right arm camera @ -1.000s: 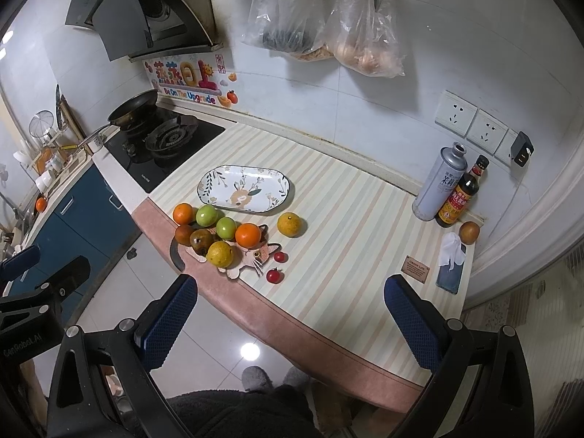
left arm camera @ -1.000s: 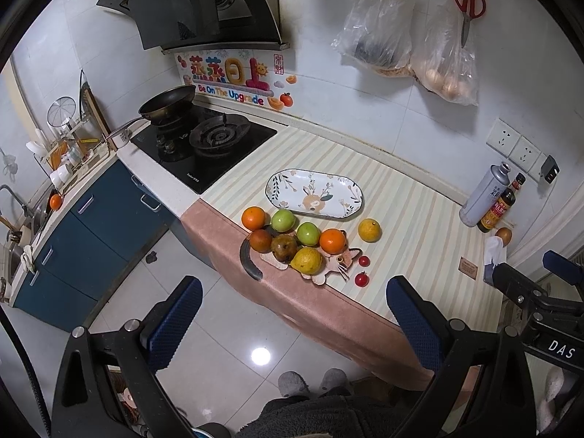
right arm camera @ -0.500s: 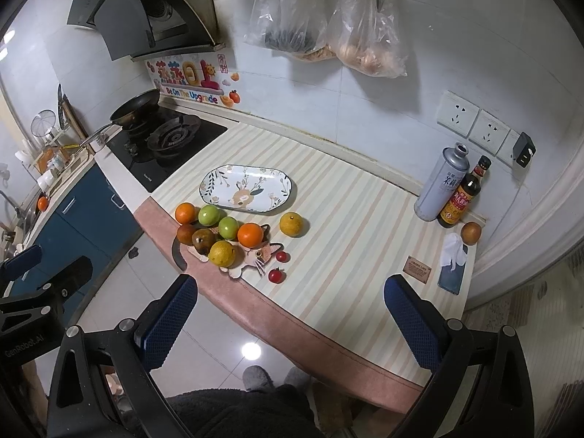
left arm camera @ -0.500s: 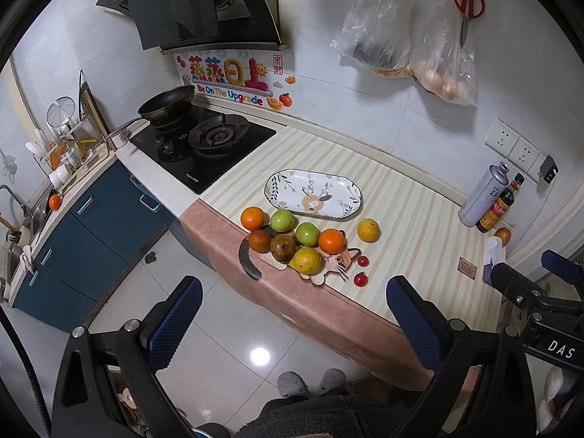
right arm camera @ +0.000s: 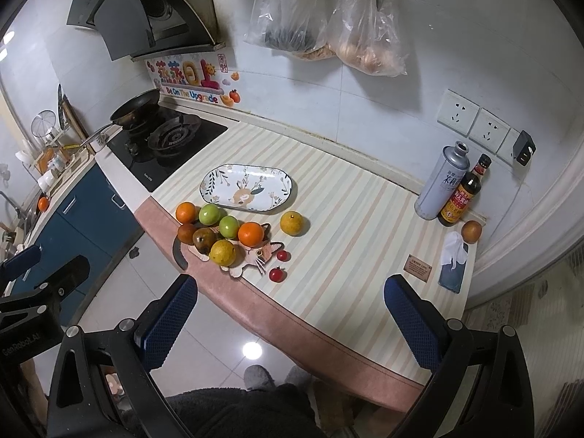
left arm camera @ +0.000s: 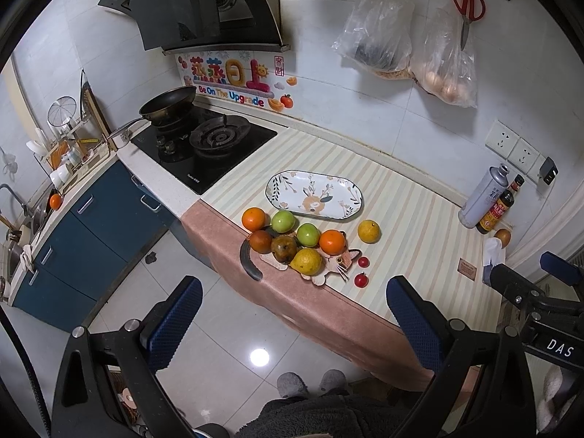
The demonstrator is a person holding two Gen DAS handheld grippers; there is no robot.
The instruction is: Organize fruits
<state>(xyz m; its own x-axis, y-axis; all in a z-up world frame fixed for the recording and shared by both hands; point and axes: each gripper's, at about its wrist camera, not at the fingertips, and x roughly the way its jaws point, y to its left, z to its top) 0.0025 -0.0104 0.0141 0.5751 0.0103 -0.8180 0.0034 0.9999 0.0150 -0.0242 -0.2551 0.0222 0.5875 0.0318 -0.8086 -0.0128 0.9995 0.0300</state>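
Several fruits sit clustered on a cat-shaped wooden board [left arm camera: 330,268] near the counter's front edge: oranges [left arm camera: 253,218], green apples [left arm camera: 283,221], a brown pear [left arm camera: 283,249] and a yellow lemon [left arm camera: 307,261]. A yellow-orange citrus [left arm camera: 368,231] and two cherry tomatoes [left arm camera: 360,279] lie beside it. An empty oval patterned plate [left arm camera: 314,194] lies just behind. In the right wrist view the plate [right arm camera: 246,187] and fruits [right arm camera: 222,231] show too. My left gripper [left arm camera: 294,323] and right gripper [right arm camera: 290,319] are open and empty, held high above the floor in front of the counter.
A gas stove [left arm camera: 204,142] with a frying pan [left arm camera: 168,104] stands left of the striped mat. A spray can [right arm camera: 441,182], sauce bottle [right arm camera: 461,197], a round fruit [right arm camera: 471,231] and a phone [right arm camera: 452,270] sit at the right end. Bags hang on the wall [left arm camera: 412,43].
Both views have shifted slightly; the grippers have drifted a little, staying open. Nothing on the counter has moved.
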